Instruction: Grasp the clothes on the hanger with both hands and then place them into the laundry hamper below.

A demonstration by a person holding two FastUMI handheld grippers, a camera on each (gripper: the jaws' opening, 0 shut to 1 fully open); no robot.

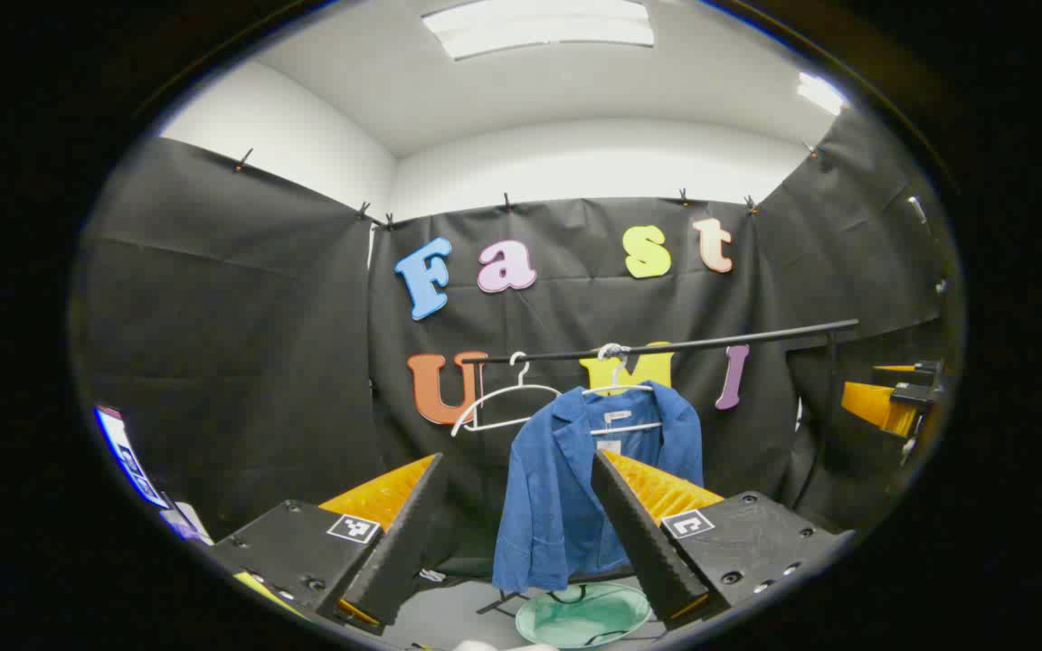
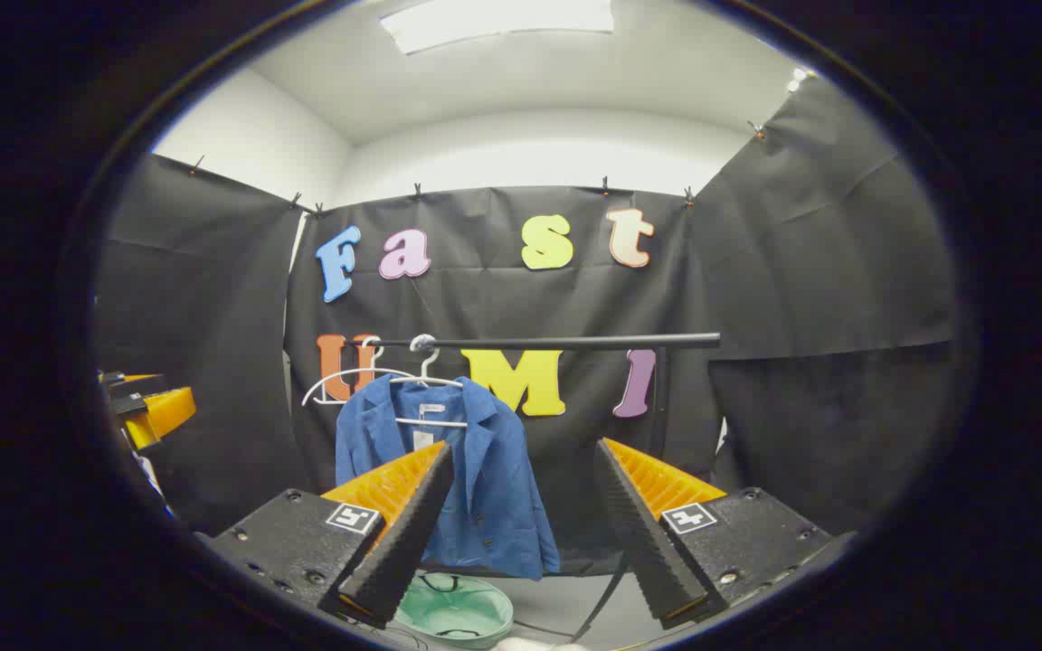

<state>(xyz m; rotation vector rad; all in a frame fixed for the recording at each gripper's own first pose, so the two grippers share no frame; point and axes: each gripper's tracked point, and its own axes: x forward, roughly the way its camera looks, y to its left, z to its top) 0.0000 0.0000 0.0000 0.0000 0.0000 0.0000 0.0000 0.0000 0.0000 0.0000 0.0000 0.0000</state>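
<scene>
A blue jacket (image 1: 566, 488) hangs on a white hanger (image 1: 616, 384) from a black rail (image 1: 666, 346). In the right gripper view the same jacket (image 2: 485, 488) hangs at the left end of the rail (image 2: 566, 342). Below it on the floor stands a pale green hamper (image 1: 582, 615), also visible as the hamper (image 2: 453, 608). My left gripper (image 1: 516, 533) is open, well short of the jacket, nothing between its fingers. My right gripper (image 2: 521, 533) is open too, at a similar distance. The right gripper (image 1: 892, 398) shows at the far right edge of the left gripper view, and the left gripper (image 2: 146, 407) at the left edge of the right gripper view.
An empty white hanger (image 1: 503, 407) hangs on the rail to the left of the jacket. The rail's upright post (image 2: 661, 398) stands right of the jacket. A cable (image 2: 607, 588) runs across the grey floor near the hamper.
</scene>
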